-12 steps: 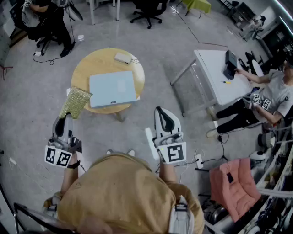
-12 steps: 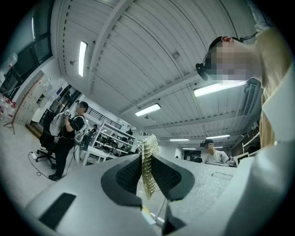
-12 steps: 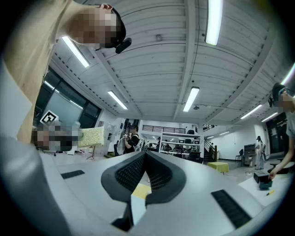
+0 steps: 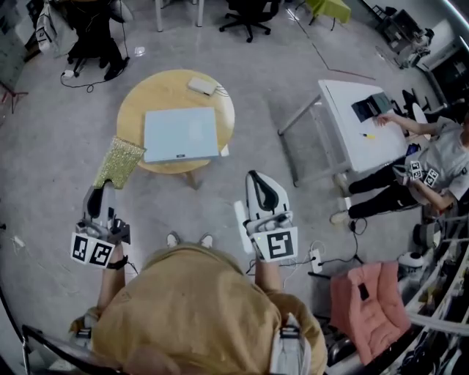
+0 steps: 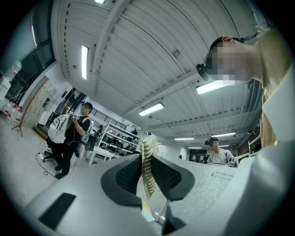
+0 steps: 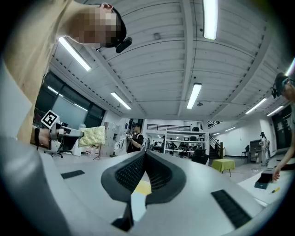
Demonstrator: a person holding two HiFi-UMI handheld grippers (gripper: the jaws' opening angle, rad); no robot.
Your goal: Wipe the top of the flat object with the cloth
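A light blue flat object [image 4: 180,134] lies on a round wooden table [image 4: 139,102] ahead of me in the head view. My left gripper [image 4: 103,186] is held up short of the table's near left edge, shut on a yellow-green mesh cloth [image 4: 119,162] that overlaps that edge. In the left gripper view the cloth [image 5: 147,171] stands pinched between the two dark pads, with the left gripper [image 5: 146,159] pointing upward. My right gripper [image 4: 259,181] is shut with nothing in it, to the right of the table. From the right gripper [image 6: 144,156] the cloth [image 6: 94,136] shows at the left.
A small pale box [image 4: 201,86] sits at the table's far side. To the right stands a white desk [image 4: 350,128] with a seated person [image 4: 432,172]. A pink cushioned seat [image 4: 370,300] is at my right, office chairs [image 4: 248,16] beyond, a power strip [image 4: 316,256] on the floor.
The head view has shifted slightly, so the table and flat object sit a little higher in frame. Both grippers hold the same pose, the cloth still in the left one.
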